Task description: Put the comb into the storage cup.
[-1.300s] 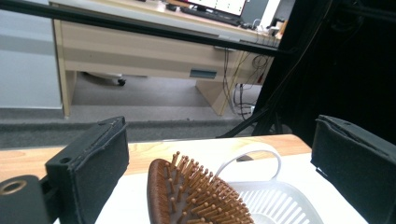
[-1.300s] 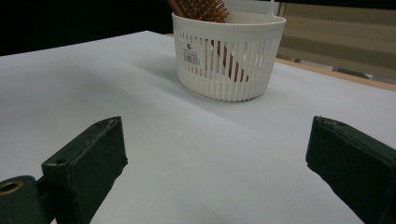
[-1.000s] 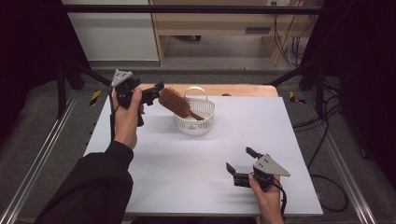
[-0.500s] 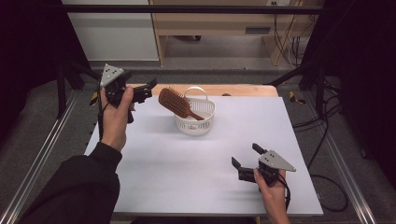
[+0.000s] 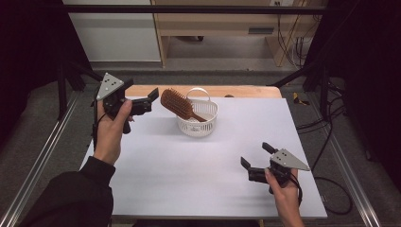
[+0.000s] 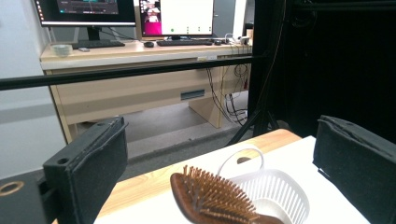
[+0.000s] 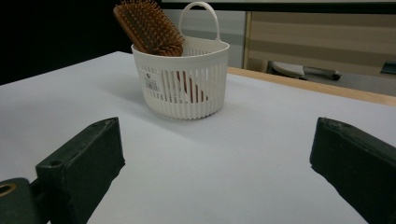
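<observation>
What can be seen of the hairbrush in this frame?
The hairbrush is a brown paddle brush that looks wooden, with an oval head of pale bristles. It stands tilted in the white slatted basket, handle down inside, head jutting up and out over the rim toward the left gripper. Only the basket touches it; both grippers are apart from it, jaws open.

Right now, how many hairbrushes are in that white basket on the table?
1. A brown wooden paddle hairbrush stands handle-down in the white slatted plastic basket, its bristled head leaning out over the rim toward the left tongs. Anything small lying low inside could be hidden.
</observation>
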`<state>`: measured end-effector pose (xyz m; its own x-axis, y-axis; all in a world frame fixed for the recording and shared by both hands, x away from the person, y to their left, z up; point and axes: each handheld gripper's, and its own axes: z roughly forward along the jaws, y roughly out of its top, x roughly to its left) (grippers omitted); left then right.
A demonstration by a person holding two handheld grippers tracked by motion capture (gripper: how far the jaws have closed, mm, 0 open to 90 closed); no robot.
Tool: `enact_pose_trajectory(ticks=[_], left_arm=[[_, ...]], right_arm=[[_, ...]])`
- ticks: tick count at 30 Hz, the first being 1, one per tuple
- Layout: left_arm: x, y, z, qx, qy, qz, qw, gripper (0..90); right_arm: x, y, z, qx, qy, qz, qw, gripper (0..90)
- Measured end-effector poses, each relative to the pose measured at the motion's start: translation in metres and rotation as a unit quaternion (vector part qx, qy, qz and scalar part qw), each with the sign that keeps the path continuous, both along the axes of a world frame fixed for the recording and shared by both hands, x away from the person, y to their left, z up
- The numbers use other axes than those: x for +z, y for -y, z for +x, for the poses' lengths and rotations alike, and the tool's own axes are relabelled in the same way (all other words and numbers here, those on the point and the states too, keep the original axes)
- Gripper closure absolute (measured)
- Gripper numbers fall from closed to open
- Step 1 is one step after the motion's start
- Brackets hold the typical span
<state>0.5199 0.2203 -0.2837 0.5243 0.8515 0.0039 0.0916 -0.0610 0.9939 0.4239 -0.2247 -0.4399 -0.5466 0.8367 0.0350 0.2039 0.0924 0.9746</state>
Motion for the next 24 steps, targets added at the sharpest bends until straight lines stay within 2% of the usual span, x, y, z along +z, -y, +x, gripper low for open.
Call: enact_pose_trajectory(ticks=[5, 8, 16, 24], left_arm=[[-0.005, -0.011, -0.013, -0.006, 0.001, -0.009, 0.9999, 3.1], [-0.005, -0.018, -0.021, -0.001, 0.007, -0.003, 1.0000, 3.0], [-0.007, -0.040, -0.046, 0.009, 0.009, -0.012, 0.9998, 3.0], [-0.018, -0.057, -0.066, 0.016, 0.015, -0.001, 0.9998, 2.5]], right_arm=[[0.004, 0.004, -0.001, -0.006, -0.003, 0.000, 1.0000, 3.6], [0.005, 0.005, -0.003, -0.011, -0.002, 0.003, 0.9999, 3.5], [0.004, 0.009, -0.006, -0.009, -0.001, 0.008, 0.9999, 3.2], [0.005, 0.007, -0.007, 0.000, -0.002, -0.003, 1.0000, 3.3]])
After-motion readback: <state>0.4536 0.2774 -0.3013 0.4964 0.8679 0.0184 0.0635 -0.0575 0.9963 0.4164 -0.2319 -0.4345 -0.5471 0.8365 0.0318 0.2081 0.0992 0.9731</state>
